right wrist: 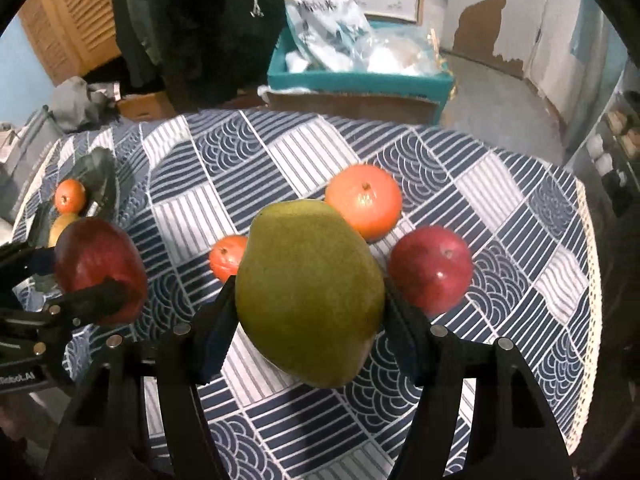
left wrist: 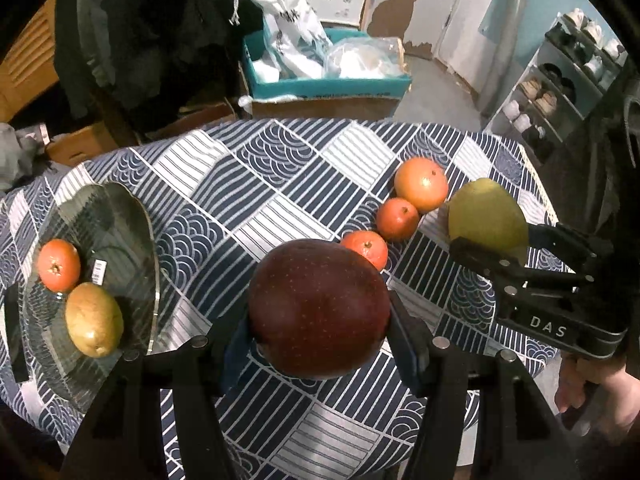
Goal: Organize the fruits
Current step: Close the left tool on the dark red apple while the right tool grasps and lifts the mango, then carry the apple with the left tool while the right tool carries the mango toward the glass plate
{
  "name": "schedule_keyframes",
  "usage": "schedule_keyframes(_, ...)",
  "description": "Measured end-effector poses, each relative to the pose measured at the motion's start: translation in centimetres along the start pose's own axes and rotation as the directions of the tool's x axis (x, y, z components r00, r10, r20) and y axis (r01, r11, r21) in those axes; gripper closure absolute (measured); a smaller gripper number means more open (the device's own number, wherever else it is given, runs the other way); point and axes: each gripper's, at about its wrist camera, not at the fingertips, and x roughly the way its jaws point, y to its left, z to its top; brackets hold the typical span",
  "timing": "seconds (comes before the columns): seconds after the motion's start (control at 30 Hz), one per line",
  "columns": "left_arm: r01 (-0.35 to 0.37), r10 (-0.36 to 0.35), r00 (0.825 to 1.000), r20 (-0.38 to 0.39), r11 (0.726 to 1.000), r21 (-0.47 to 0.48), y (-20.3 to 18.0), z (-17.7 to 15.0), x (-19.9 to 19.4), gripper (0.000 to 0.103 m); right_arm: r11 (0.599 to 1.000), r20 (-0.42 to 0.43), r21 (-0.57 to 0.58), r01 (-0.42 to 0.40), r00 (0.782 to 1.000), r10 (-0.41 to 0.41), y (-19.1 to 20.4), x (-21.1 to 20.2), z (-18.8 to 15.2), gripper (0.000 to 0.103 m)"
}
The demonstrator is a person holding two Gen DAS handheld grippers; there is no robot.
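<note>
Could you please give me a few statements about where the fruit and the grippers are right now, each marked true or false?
1. The left gripper holds a dark red apple. True.
2. The right gripper is open and holds nothing. False: it is shut on a green pear.
3. The glass plate holds a small orange and a yellowish-brown fruit. True.
4. A second red apple sits on the glass plate. False: it rests on the tablecloth.
5. A banana lies beside the plate. False: no banana is visible.

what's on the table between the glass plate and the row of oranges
Nothing rests there: the left wrist view shows bare patterned cloth between the glass plate and the oranges.
</note>
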Motion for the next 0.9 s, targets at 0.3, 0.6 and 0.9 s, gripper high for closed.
schedule_keyframes(0.3, -0.005, 0.005, 0.997, 0.072, 1.000, 0.002, 0.2, 0.4, -3.3, 0.040, 1.000, 0.088, -0.023, -0.004, 0.996, 0.006, 1.0, -4.1, 1.0, 0.035)
schedule_keyframes(0.6, 0.007, -0.007, 0.992, 0.129, 1.000, 0.001, 0.3, 0.6, -6.7, 0.040, 0.999, 0.175, -0.045, -0.011, 0.984, 0.019, 1.8, -8.0, 2.2, 0.035)
schedule_keyframes(0.9, -0.004, 0.002, 0.982, 0.191, 1.000, 0.007, 0.7, 0.7, -9.7, 0.040, 0.997, 0.225, -0.062, -0.046, 0.973, 0.059, 2.9, -10.8, 2.7, 0.035)
